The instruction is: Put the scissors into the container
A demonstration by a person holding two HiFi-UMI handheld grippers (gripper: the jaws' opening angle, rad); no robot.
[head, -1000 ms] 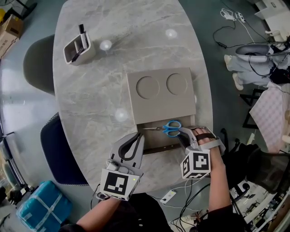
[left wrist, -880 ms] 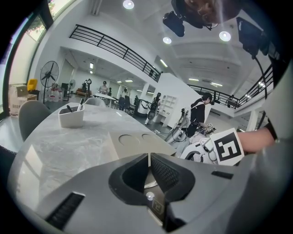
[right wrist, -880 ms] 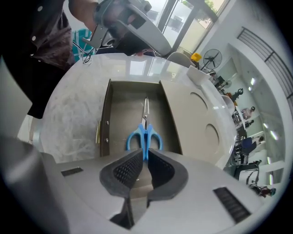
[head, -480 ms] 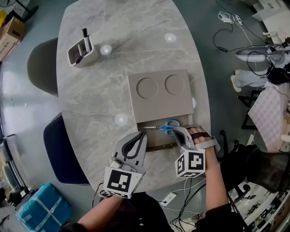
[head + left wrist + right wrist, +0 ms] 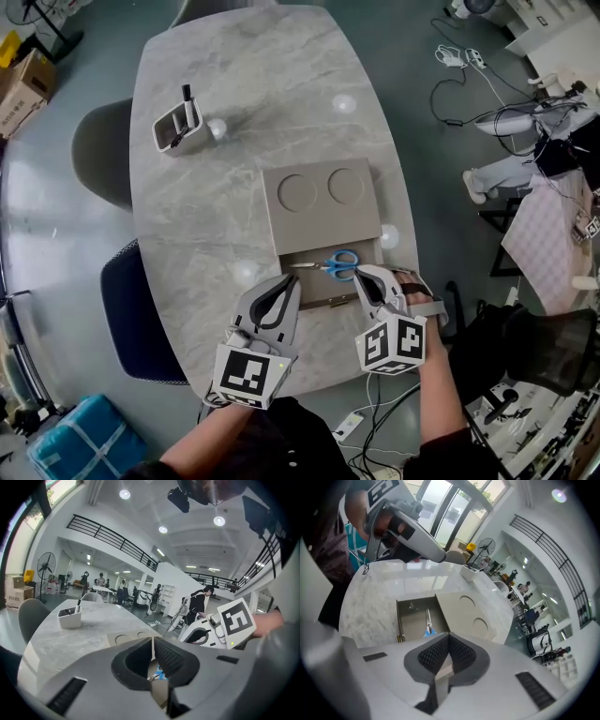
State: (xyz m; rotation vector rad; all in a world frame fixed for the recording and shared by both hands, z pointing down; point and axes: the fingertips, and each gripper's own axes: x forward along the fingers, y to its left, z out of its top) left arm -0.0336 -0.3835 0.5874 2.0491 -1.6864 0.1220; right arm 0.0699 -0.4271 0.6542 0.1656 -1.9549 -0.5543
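Note:
Scissors [image 5: 336, 265] with blue handles lie flat in the open drawer [image 5: 302, 284] of a beige box [image 5: 323, 206], blades pointing left. The right gripper view shows the scissors [image 5: 428, 620] in the drawer [image 5: 410, 620] too. My right gripper [image 5: 361, 274] is shut and empty, its tips just right of the handles and above them. My left gripper [image 5: 286, 279] hovers at the drawer's front left corner, shut, with nothing in it. Past its closed tips, the left gripper [image 5: 152, 641] view catches a bit of the scissors [image 5: 158, 673].
A white pen holder [image 5: 176, 128] with a black pen stands at the far left of the marble table [image 5: 216, 216]. Two round recesses mark the box top. A dark chair [image 5: 141, 314] sits at the table's left edge. Cables and gear lie on the floor at right.
Both grippers have lifted and drawn back a little from the drawer. The right gripper's jaws, wider near the scissors' handles a second ago, are now closed and empty. The scissors stay in the drawer.

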